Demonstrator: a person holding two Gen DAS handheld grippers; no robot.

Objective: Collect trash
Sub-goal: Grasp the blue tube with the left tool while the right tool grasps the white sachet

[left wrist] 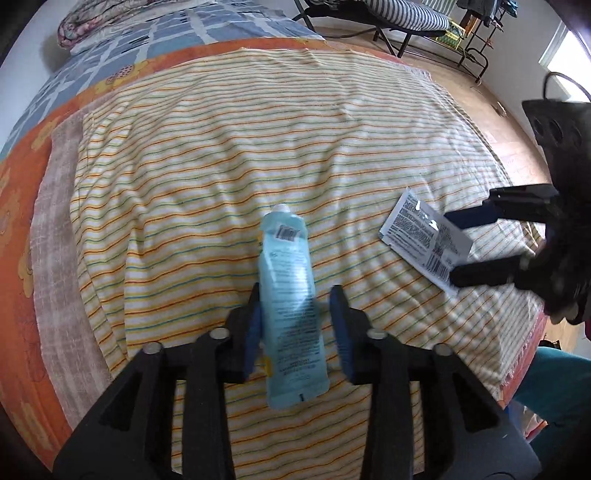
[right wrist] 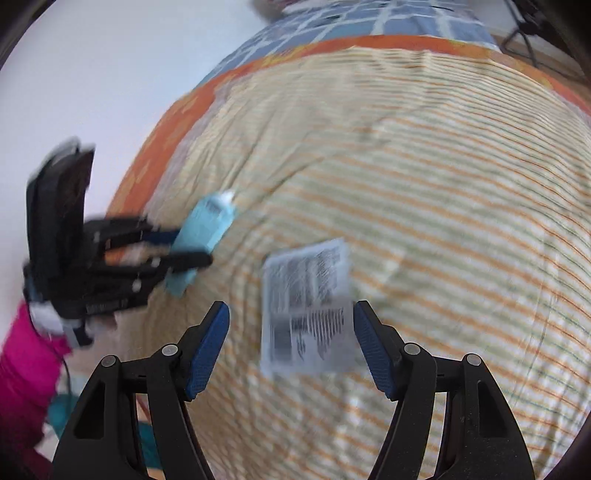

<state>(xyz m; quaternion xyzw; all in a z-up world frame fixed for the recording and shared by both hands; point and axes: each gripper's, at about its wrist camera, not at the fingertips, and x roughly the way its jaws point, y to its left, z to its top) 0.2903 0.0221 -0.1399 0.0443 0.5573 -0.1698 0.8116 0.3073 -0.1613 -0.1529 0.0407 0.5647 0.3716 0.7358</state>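
Note:
A light blue squeeze pouch (left wrist: 290, 291) with a white cap lies on the striped cloth (left wrist: 229, 155). My left gripper (left wrist: 295, 325) is open with its jaws on either side of the pouch; it also shows in the right wrist view (right wrist: 184, 247), around the pouch (right wrist: 203, 229). A flat silver-white printed sachet (left wrist: 424, 236) lies to the right on the cloth. My right gripper (left wrist: 454, 247) is open with its jaws astride the sachet's near end. In the blurred right wrist view the sachet (right wrist: 308, 306) lies between the open fingers of my right gripper (right wrist: 291, 332).
The striped cloth covers a bed with an orange blanket (left wrist: 22, 206) and a blue checked cover (left wrist: 155, 26) behind. The bed edge falls off at the right to a wooden floor (left wrist: 517, 144). A folding chair (left wrist: 406, 22) and rack stand at the far back.

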